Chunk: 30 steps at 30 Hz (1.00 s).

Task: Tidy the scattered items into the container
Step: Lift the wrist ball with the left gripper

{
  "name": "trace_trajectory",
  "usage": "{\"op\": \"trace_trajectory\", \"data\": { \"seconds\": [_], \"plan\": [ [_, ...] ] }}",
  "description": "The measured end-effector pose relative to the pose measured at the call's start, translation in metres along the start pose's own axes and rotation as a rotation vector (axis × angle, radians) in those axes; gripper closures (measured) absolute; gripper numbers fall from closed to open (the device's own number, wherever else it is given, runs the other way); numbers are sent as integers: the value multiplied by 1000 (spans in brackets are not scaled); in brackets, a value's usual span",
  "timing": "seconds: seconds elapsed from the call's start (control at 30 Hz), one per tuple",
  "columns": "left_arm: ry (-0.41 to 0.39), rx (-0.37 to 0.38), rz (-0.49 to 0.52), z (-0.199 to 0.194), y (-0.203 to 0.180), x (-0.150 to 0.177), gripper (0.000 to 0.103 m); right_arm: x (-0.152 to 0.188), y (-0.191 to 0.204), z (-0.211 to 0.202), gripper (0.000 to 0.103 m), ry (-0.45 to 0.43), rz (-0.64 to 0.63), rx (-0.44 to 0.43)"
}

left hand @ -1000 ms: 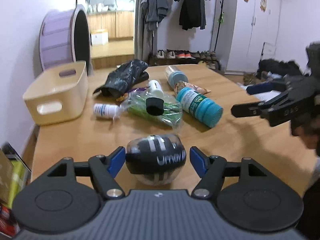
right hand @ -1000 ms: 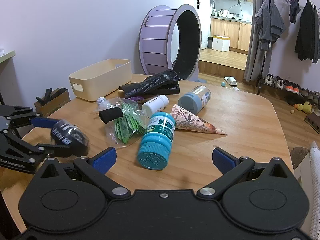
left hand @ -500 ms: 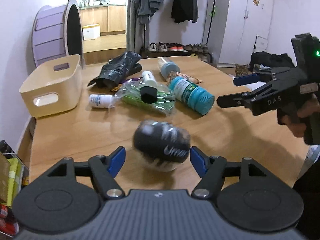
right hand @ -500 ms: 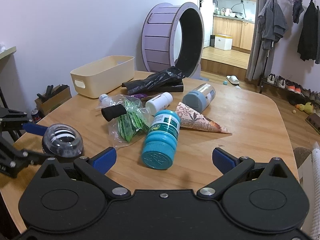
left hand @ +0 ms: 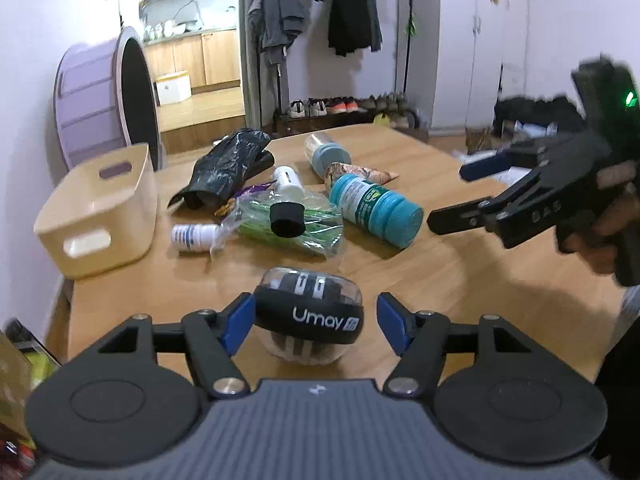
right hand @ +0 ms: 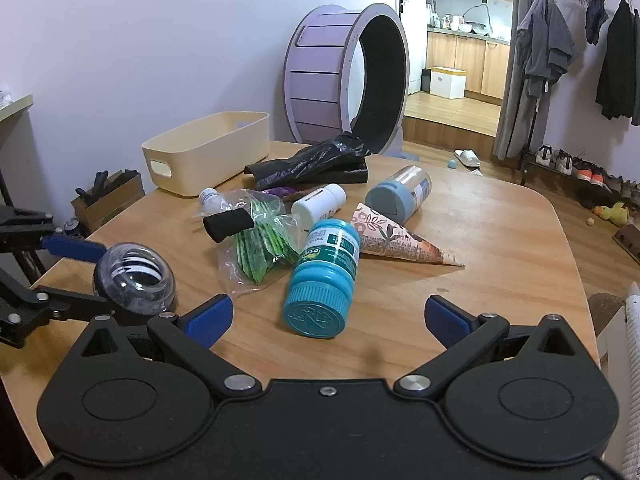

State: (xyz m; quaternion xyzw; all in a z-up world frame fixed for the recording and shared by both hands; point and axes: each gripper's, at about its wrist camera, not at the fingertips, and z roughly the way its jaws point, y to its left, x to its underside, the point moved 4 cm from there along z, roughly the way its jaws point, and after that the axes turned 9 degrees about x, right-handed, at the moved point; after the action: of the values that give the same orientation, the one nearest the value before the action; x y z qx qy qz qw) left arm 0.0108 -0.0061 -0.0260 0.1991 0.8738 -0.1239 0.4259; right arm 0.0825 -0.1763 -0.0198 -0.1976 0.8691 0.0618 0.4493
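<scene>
Left wrist view: left gripper [left hand: 316,322] low over the wooden table [left hand: 460,276], jaws closing around the gyro ball [left hand: 309,318]. Ball sitting between the blue pads, left pad [left hand: 239,322] touching or nearly touching its black band, right pad clearly apart from it, a gap of bare wood showing there. Not pinched yet. Beyond the ball, the scattered heap: clear bag of green packets [left hand: 296,228] with a black cap [left hand: 286,219] on top, small white bottle [left hand: 192,236] to its left, teal-capped bottle [left hand: 376,208] on its side to the right, black plastic bag [left hand: 228,168] further back, grey-lidded jar [left hand: 328,154] and paper cone [left hand: 360,170] behind. Cream container [left hand: 100,212] at the far left edge of the table, well apart from the ball. Right gripper [left hand: 472,194] hanging at the right, held in a hand [left hand: 608,232], fingers spread.

Right wrist view: right gripper [right hand: 328,312] spread wide above the table [right hand: 500,240], nothing between its pads, teal-capped bottle [right hand: 324,276] lying just ahead of them. Gyro ball [right hand: 134,278] at the left, between the left gripper's black fingers [right hand: 68,304]. Cream container [right hand: 208,150] at the back left, near the black plastic bag [right hand: 312,162].
</scene>
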Motion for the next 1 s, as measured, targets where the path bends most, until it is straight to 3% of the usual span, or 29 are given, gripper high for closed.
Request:
{"op": "trace_trajectory", "data": {
  "seconds": [0.17,0.4,0.63,0.8,0.9,1.0],
  "plan": [
    [-1,-35,-12,13,8,-3,36,0,4,1,0,2,-11,-9],
    [-10,-23,-9,-7,6,15,37,0,4,-2,0,0,-15,-13],
    [-35,-22,-87,-24,12,31,36,0,5,-3,0,-3,-16,-20],
    [-67,-58,-138,-23,21,30,36,1,8,-4,0,-4,-24,-28],
    [-46,-129,-118,-19,24,32,37,0,9,-4,0,-8,-22,-33],
    [-51,-127,-114,-21,24,32,37,-1,10,-6,0,-17,-23,-42]
  ]
}}
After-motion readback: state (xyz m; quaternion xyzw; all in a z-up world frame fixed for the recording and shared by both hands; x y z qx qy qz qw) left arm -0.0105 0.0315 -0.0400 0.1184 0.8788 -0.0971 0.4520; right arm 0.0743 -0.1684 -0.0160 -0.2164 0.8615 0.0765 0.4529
